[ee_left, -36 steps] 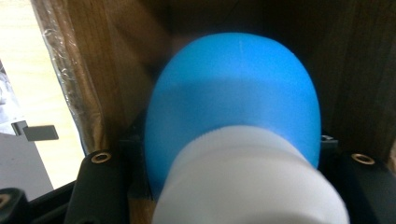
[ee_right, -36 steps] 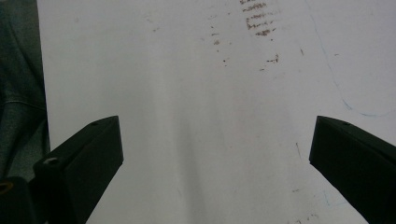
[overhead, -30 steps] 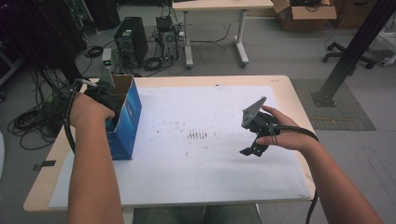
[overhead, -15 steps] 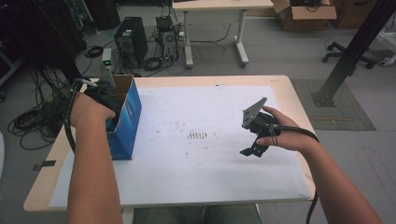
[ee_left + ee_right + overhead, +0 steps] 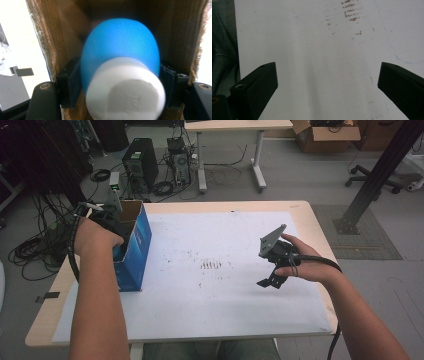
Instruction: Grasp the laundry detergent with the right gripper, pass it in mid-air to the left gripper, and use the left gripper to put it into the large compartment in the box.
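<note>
Grey floor [image 5: 300, 180] with tangled cables [image 5: 35, 245], a computer tower [image 5: 140, 165], a second desk [image 5: 230, 126], a cardboard box [image 5: 325, 130] and an office chair [image 5: 385, 172].

My black left claw [image 5: 120, 82] grips a bright blue bulb [image 5: 120, 52] with a white cap [image 5: 125, 90], inside a box [image 5: 135, 245] brown within, blue outside. The white sheet [image 5: 210, 290] under me carries small brown specks.

We see a blue egg-shaped object [image 5: 120, 50] with a white round end [image 5: 125, 90], lying inside the open blue cardboard box [image 5: 134, 251] at the table's left edge.
</note>
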Available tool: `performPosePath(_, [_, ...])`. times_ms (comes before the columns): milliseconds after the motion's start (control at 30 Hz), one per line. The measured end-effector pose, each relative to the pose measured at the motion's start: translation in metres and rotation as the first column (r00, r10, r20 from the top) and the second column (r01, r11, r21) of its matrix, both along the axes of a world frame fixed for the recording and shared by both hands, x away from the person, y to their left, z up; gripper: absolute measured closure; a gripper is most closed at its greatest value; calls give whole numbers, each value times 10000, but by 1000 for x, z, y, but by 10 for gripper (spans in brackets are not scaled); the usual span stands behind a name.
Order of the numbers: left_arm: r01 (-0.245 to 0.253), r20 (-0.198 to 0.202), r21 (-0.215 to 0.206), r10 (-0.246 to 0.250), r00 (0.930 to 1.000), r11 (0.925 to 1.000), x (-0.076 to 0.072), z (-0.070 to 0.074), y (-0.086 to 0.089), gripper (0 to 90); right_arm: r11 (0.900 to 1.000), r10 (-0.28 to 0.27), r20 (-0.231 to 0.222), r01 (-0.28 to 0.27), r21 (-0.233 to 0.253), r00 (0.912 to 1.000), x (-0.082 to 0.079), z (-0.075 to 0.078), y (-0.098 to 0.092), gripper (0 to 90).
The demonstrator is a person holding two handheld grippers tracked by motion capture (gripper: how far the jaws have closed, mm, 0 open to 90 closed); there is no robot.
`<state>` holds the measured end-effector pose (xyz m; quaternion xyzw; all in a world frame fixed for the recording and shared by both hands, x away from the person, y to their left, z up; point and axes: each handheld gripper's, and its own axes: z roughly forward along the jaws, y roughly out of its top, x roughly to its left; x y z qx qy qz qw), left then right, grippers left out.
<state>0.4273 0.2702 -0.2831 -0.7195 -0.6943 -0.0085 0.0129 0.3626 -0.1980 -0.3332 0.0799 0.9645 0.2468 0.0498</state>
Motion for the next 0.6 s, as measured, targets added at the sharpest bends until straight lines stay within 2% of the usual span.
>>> performPosePath(600, [-21, 122, 91, 20, 9999, 10000, -4, 13, -1, 217, 9999, 51, 67, -51, 89, 10000, 0, 2, 1, 28])
